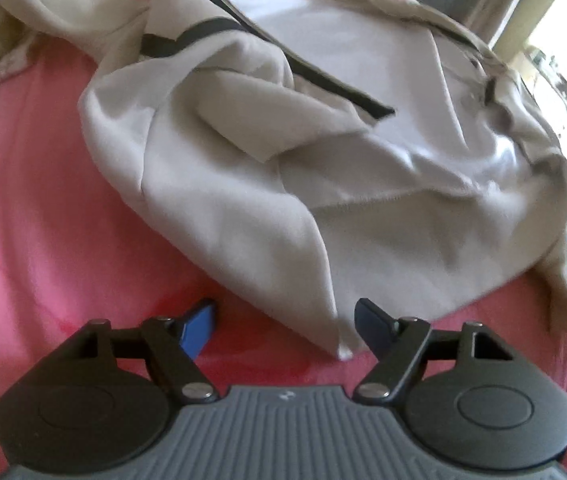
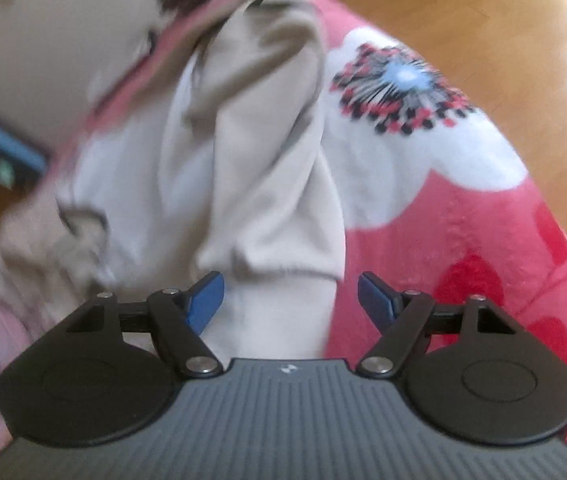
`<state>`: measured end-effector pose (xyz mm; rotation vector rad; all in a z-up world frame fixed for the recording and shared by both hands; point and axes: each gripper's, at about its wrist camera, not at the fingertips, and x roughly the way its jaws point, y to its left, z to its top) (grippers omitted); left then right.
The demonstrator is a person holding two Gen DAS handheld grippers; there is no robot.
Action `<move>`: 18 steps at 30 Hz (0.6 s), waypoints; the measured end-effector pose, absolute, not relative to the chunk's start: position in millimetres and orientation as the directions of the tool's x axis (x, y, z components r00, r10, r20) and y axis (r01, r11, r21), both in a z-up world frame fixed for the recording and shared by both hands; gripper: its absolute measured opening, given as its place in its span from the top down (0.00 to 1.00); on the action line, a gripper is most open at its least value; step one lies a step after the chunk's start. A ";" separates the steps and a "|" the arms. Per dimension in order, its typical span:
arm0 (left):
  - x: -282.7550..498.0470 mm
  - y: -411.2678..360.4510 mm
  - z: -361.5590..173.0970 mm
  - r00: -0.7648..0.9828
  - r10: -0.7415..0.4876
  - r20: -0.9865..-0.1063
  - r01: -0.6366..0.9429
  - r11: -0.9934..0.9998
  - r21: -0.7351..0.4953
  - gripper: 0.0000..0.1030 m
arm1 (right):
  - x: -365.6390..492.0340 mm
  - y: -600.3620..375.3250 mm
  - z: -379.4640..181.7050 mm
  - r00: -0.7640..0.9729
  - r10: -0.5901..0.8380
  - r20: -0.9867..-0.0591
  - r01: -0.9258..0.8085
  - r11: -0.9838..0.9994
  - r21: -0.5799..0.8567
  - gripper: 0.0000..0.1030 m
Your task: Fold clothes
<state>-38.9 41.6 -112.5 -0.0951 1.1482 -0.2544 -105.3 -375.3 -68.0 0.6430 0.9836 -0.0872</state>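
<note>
1 cream garment (image 1: 243,168) rumpled on pink blanket (image 1: 43,208).

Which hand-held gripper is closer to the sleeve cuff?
Right. The right hand-held gripper has the cuff between its open fingers; the left hand-held gripper sits at a garment corner, no cuff nearby.

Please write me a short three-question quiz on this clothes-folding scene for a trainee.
1. True or false: the left gripper is clamped on the cream garment.
2. What lies between the right gripper's open fingers: A) the sleeve cuff, B) a sock, C) nothing?
3. What colour is the stripe on the garment?

Key:
1. False; its jaws are open, with only a corner of cloth near them.
2. A
3. Black
</note>
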 end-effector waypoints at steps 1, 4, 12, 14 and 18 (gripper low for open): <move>-38.1 42.0 -112.1 0.394 -0.239 -0.888 0.139 0.970 -0.199 0.39 | -102.7 -368.8 -72.7 0.548 0.200 -0.812 0.329 0.842 0.429 0.42; -36.0 46.2 -111.3 0.409 -0.223 -0.885 0.101 0.975 -0.199 0.50 | -97.3 -355.4 -78.0 0.508 0.156 -0.847 0.256 0.912 0.321 0.80; -31.6 66.7 -114.0 0.411 -0.235 -0.881 -0.013 0.965 -0.263 0.71 | -60.8 -436.9 -25.8 0.507 -0.414 -0.756 0.264 0.910 -0.321 0.92; -32.8 65.4 -112.8 0.414 -0.223 -0.882 -0.001 0.969 -0.246 0.71 | -38.3 -468.2 -33.6 0.487 -0.531 -0.693 0.314 0.847 -0.429 0.84; -33.4 66.7 -110.9 0.409 -0.223 -0.885 0.000 0.970 -0.244 0.71 | 0.6 -507.2 -62.1 0.398 -0.635 -0.662 0.357 0.772 -0.525 0.57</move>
